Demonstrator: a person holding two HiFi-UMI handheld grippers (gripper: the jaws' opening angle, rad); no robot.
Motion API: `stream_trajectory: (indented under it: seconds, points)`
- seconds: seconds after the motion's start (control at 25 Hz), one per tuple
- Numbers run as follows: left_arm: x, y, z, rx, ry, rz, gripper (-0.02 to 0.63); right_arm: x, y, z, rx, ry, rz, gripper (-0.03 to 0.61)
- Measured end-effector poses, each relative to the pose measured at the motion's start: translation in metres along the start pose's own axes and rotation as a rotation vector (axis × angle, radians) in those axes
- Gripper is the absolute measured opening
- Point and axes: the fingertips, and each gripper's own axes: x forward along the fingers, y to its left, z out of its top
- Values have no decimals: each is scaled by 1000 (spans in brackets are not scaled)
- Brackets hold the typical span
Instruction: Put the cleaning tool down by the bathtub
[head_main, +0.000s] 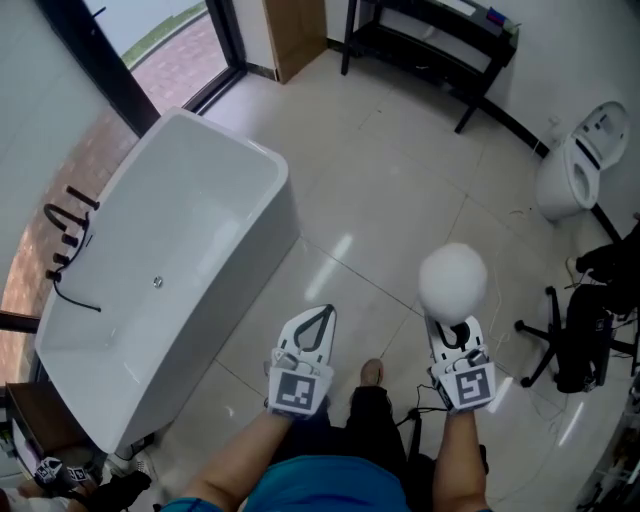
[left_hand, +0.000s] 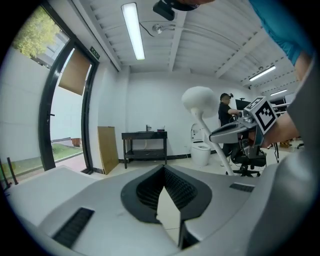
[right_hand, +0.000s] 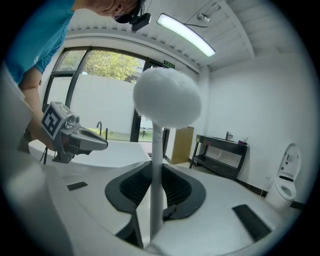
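Two grippers, one tool held

We've the right gripper (head_main: 455, 325) clamped on the cleaning tool (head_main: 453, 280) stem, ball head up. Our left gripper (head_main: 322, 312) has jaws together, empty. To our left is the bathtub (head_main: 170, 260) w/ black taps (head_main: 65, 235) on its rim; toilet (head_main: 580, 170) & office chair (head_main: 580, 340) to the rt.

white cleaning tool (right_hand: 167, 97) between black ribbed fingers (right_hand: 131, 187) of the pale grey right gripper (right_hand: 156, 168); black-and-white marker cube (head_main: 467, 385); white bathtub (head_main: 170, 260) left of the fingers, beige floor (head_main: 380, 200).
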Motion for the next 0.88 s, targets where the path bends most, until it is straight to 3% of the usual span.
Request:
stream_trajectory:
  seconds: [0.24,0.52,0.76,0.88]
  points:
    - [-72,9,65,-3,-49,54,-2,-54,30,90,177,-198,5,84]
    - [-118,-5,93,24,-70,187,-2,-82,61,113,210,-280,133,84]
    - [-163,-13,96,35,-53,307,-2,-85,77,112,550,-352,233,84]
    - [-202,4,85,13,-42,374,-2,-77,105,109,688,-344,263,84]
